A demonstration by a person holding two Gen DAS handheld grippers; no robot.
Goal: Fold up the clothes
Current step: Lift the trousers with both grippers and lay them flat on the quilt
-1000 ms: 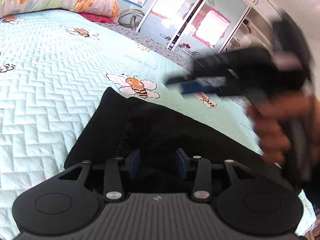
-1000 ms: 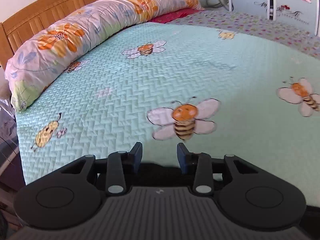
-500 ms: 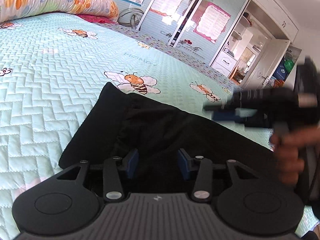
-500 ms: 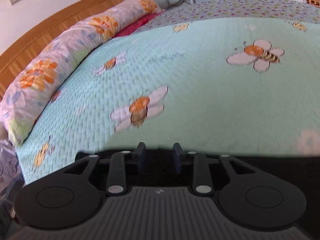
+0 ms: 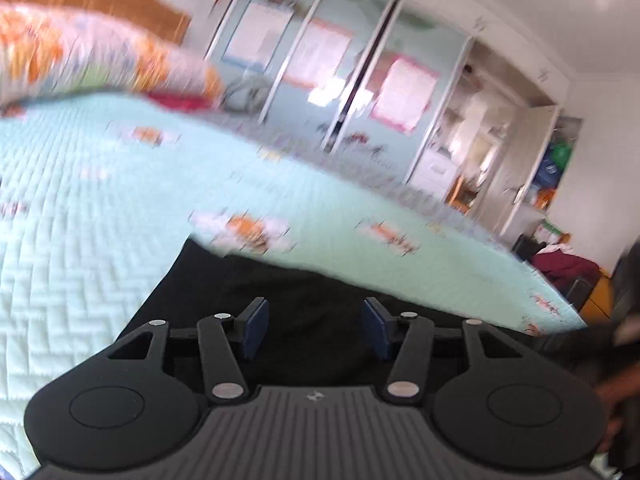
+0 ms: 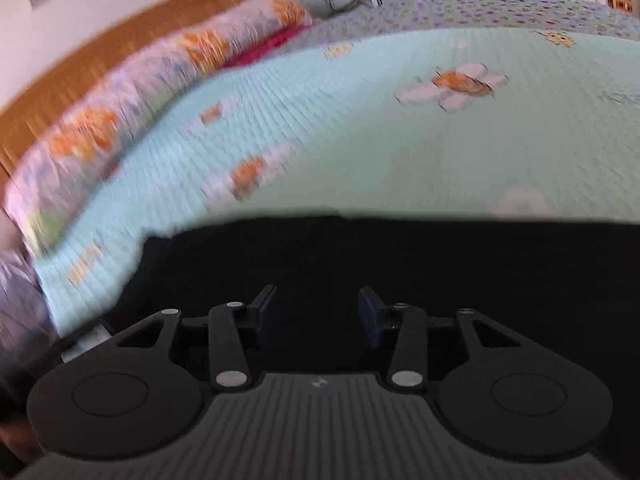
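— Quilted mint bedspread with bee prints [image 5: 100, 280] fills both views, a long floral pillow [image 6: 120, 120] along its headboard edge. Where's the garment?

— The black fabric garment [image 5: 304, 292] lies flat at the bedspread's near edge, right under me. How many layers it has, I cannot tell; it is too dark.

— And your fingers?

— My left gripper [image 5: 314, 330] is spread wide, holding nothing. My right gripper [image 6: 318, 312] is the same, parted and empty above the cloth.

— Risks?

— Both views are smeared. Closing now, I might pinch one layer, or the bedspread too, and drag the garment crooked.
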